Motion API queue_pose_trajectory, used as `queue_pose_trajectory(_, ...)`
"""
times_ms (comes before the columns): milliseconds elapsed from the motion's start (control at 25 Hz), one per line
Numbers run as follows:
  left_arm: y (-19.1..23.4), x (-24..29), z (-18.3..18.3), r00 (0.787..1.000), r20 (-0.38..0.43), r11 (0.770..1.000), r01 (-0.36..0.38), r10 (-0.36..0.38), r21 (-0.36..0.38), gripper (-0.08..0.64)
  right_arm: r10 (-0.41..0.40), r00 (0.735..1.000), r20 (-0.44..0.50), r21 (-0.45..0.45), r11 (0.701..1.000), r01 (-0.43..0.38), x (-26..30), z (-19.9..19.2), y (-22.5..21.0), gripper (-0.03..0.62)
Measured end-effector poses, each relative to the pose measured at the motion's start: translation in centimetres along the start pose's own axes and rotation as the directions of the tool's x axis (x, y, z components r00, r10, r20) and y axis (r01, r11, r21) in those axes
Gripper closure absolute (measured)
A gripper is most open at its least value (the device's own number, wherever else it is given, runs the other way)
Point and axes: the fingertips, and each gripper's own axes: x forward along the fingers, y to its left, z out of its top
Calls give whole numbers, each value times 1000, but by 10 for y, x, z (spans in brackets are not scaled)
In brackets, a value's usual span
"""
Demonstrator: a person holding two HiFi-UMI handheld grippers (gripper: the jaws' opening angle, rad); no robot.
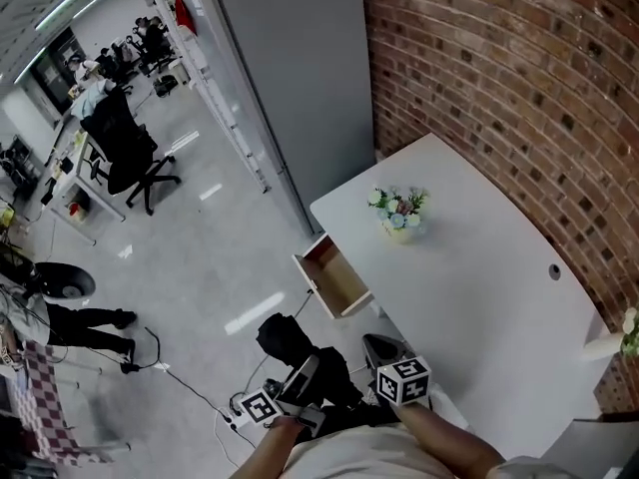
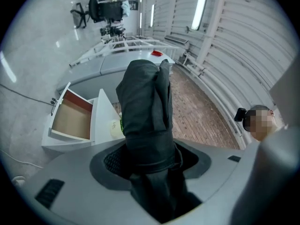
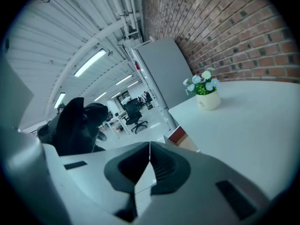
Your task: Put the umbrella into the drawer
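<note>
One folded black umbrella (image 2: 144, 116) is what we have to stow, and it sits upright between the jaws of our left gripper (image 2: 150, 168). The jaws are closed on its lower body, with the bundled canopy rising well above them. We hold it in the air off the table's near corner, short of the drawer (image 1: 321, 251).

We judge the umbrella light, with soft, loose fabric wrapped round a stiff core. The cloth may bunch or slide under the pads, so the firm middle of the bundle is the place to grip, not a loose fold. The long free end will likely swing when we tilt it.

Our right gripper (image 3: 149, 159) carries nothing, its jaws pressed together, and it hangs just beside the left one over the table's (image 1: 479, 297) near edge.

The drawer stands pulled out from the table's side, its wooden bottom bare and its red-brown wall showing. It looks narrow, so we expect the umbrella must go in lengthwise.

Farther along the white tabletop stands a small flower pot (image 1: 398, 215), near the drawer end. A brick wall (image 1: 499, 78) runs behind the table.
</note>
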Motion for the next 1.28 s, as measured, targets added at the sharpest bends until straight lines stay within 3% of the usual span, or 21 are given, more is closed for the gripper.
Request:
queue_pose_trajectory(200,3,4,3,999,12,999,-38,37,15,298,75,997,-1,-23,997,-75,9,3,12,575)
queue_pose_trajectory(520,-5,15,19,998,56,999,3,-6,49,296,48,999,4,19,999,-49,10,9,-21,575)
queue_pose_trajectory(1000,-9,12,36,995,93,993,-48,39,103,297,81,996,-36,68,995,-79,20,-6,-27,575)
queue_pose_trajectory(1200,-31,9,47,982,181,998,47,-53,41,296,71,996,-57,114,991,-64,24,-19,-35,575)
queue_pose_trajectory(1280,-41,10,53,975,201,995,81,-90,54,298,72,996,-56,110,992,-66,26,-17,-36,575)
